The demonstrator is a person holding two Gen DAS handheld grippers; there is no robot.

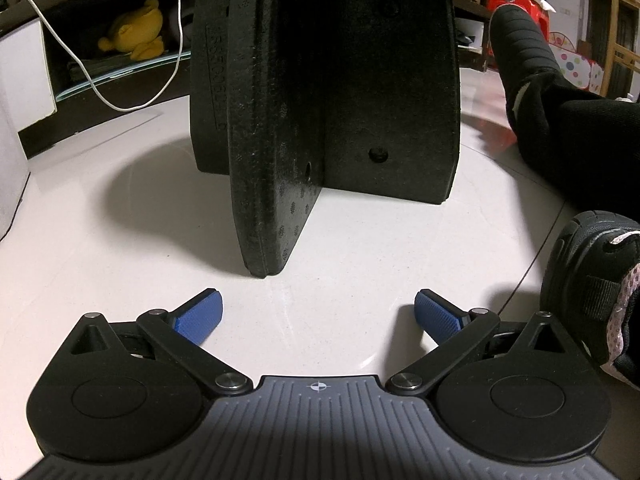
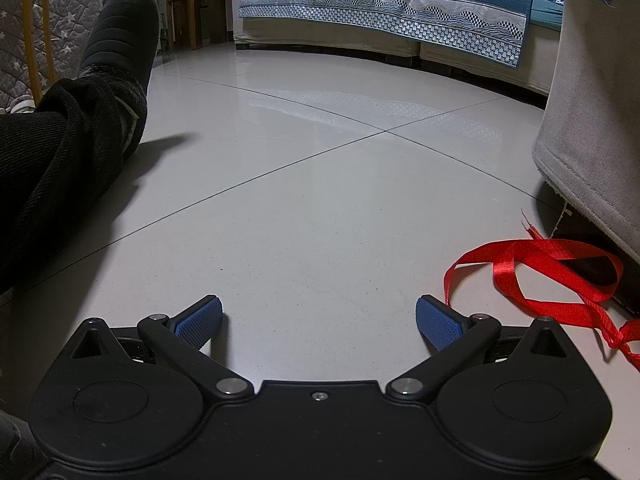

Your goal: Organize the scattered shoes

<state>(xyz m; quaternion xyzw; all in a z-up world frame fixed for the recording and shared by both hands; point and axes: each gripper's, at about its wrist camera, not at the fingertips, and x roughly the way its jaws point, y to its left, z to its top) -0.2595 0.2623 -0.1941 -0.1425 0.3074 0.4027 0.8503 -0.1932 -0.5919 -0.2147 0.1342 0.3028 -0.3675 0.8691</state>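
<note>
Blue-padded fingers of the left gripper (image 1: 318, 312) stand spread as wide as they go, low over the pale tiled floor (image 1: 120, 248), with bare tile and nothing else between them. Just beyond them in the left wrist view stands a black foam block (image 1: 320, 100), upright on the floor, one thin panel edge-on toward the fingers. At that view's right edge a black shoe with pink mesh trim (image 1: 592, 292) lies on the floor, just beside the right finger but apart from it. Farther back on the right a person's dark-trousered leg (image 1: 580, 140) rests on the tile, its black slipper (image 1: 520, 48) toe up. A yellow plush toy (image 1: 136, 32) sits on a low glass shelf at the upper left.

None of the block, shoe or toy shows in the right wrist view. There the right gripper (image 2: 319, 316) is likewise wide apart and holds nothing over open floor. A red ribbon (image 2: 552, 272) lies looped on the tile near its right finger, and a sofa with a patterned cover (image 2: 400, 12) runs along the far side. The leg and slipper appear at the left.
</note>
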